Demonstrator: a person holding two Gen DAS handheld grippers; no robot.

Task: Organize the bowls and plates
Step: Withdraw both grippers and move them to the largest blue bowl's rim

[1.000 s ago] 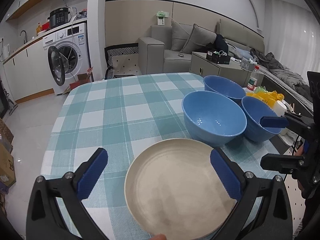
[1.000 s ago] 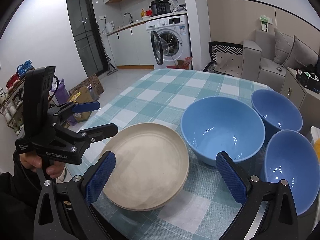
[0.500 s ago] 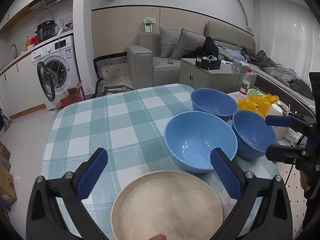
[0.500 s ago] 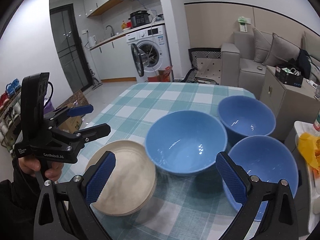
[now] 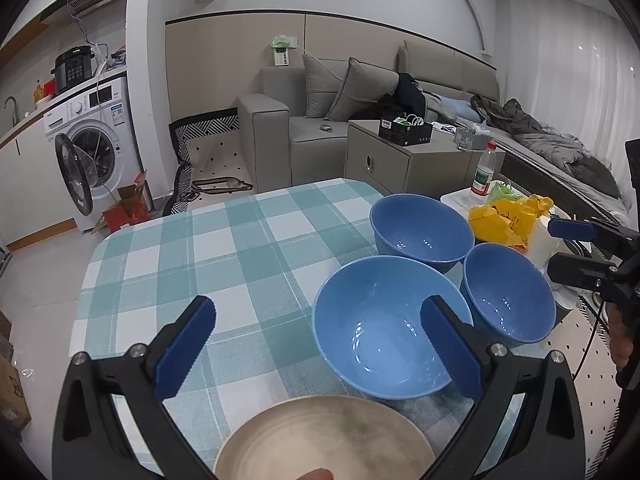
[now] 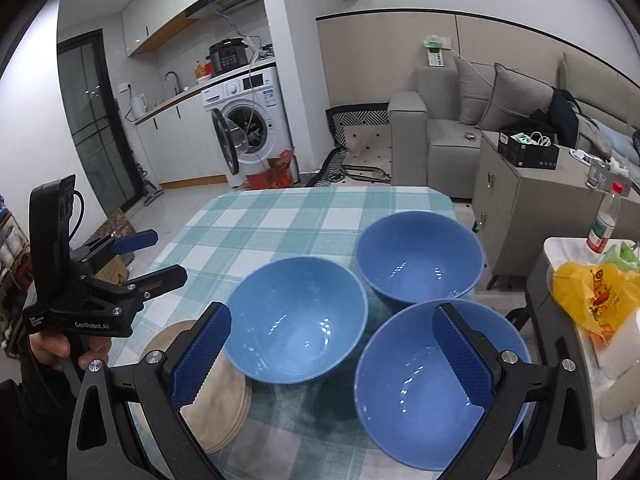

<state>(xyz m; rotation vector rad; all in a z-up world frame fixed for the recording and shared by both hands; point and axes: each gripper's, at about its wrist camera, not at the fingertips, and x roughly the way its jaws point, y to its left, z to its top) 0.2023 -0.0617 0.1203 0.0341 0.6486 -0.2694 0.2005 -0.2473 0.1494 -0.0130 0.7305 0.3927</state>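
Note:
Three blue bowls stand on the checked table (image 5: 208, 248): a near one (image 5: 384, 332), a far one (image 5: 420, 228) and a right one (image 5: 508, 288). A stack of beige plates (image 5: 324, 436) lies at the table's near edge, left of the near bowl (image 6: 296, 316) in the right wrist view, where the stack (image 6: 216, 396) shows too. My left gripper (image 5: 320, 348) is open and empty, above the plates. My right gripper (image 6: 332, 356) is open and empty, over the near bowl and the right bowl (image 6: 432, 388). The far bowl (image 6: 416, 256) stands behind.
A side table (image 5: 460, 200) to the right holds a yellow bag (image 5: 504, 216) and a bottle (image 5: 484, 168). A washing machine (image 5: 92, 148) with its door open, a grey sofa (image 5: 320, 120) and a cabinet (image 5: 408, 156) stand beyond the table.
Both grippers have drawn back and up from the table. The plates and bowls have slid lower and smaller in both views. Both grippers stay open.

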